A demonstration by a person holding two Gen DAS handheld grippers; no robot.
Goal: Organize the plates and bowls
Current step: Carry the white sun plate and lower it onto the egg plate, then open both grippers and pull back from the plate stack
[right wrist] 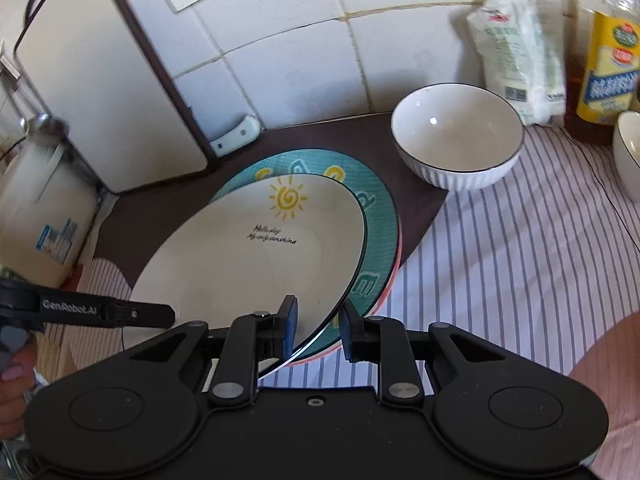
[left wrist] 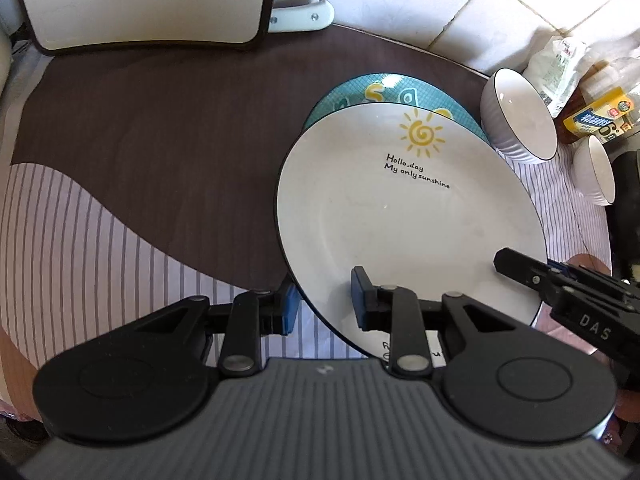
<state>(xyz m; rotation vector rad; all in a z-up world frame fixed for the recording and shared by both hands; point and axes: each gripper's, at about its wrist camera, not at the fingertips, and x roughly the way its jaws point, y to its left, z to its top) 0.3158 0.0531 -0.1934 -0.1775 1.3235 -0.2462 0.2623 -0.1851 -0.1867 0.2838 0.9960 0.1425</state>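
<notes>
Left wrist view shows the left tongs (left wrist: 324, 300) pinching the near rim of the white sun plate (left wrist: 408, 216), one blue pad under the edge and one on top. That plate, printed with a yellow sun and black lettering, is tilted, its far part over the teal plate (left wrist: 376, 90) that lies on the worktop (left wrist: 140, 152), a surface covered by brown and striped cloth. From the right wrist view, the right tongs (right wrist: 320, 324) pinch the same white plate at its opposite rim, and a pink-edged plate (right wrist: 394, 276) peeks out beneath the teal one. A white ribbed bowl (right wrist: 456, 136) stands just beyond the plates, with a second bowl (right wrist: 630, 152) further right. Packets and a bottle lean against the tiled wall (right wrist: 288, 60) behind them.
</notes>
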